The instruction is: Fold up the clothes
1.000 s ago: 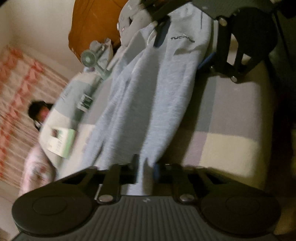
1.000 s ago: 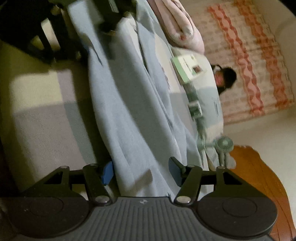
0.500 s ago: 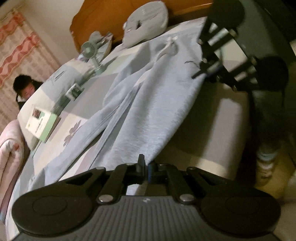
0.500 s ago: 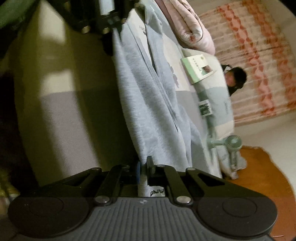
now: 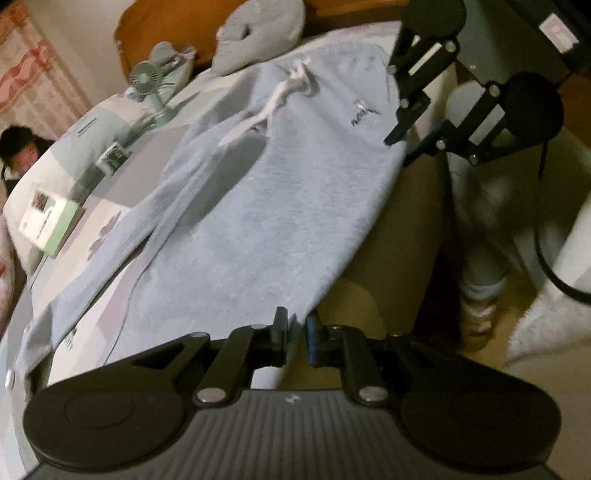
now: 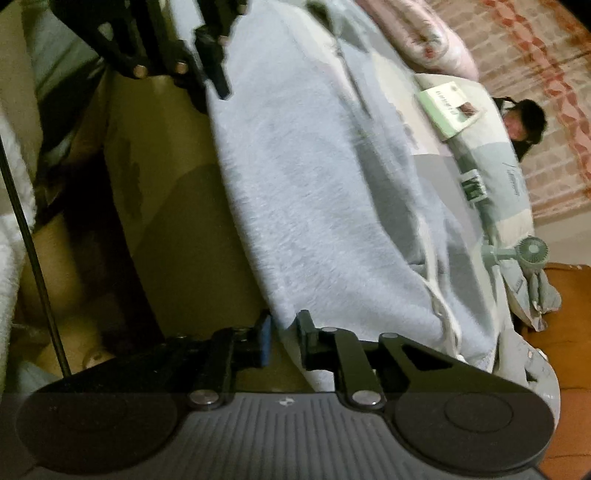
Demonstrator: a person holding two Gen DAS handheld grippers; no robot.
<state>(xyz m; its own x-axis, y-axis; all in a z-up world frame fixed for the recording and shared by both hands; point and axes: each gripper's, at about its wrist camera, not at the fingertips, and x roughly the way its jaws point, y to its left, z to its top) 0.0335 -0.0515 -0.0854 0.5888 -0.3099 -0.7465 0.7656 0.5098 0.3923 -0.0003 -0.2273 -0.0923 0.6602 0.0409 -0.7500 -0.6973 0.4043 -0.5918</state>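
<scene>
Light blue sweatpants (image 5: 266,206) lie spread across the bed, their white drawstring (image 5: 291,85) at the far waistband. Their near edge hangs at the bed's side. My left gripper (image 5: 296,328) sits at that edge, fingers a small way apart, with the hem of one leg still reaching into the gap. My right gripper (image 6: 284,332) is at the waistband corner of the sweatpants (image 6: 325,206), open, the cloth edge lying loosely between its fingers. Each gripper shows in the other's view: the right gripper (image 5: 404,136) and the left gripper (image 6: 210,79).
On the bed (image 5: 107,236) beyond the pants lie a green book (image 5: 48,225), a small handheld fan (image 5: 147,85) and a grey pillow (image 5: 258,33). A person (image 6: 524,125) lies at the far side. The wooden headboard (image 5: 177,22) and the bed's tan side panel (image 5: 399,251) border it.
The pants were lowered from hanging in the air to lying flat on the bed. Both grippers, shut on the cloth half a second ago, have parted their fingers.
</scene>
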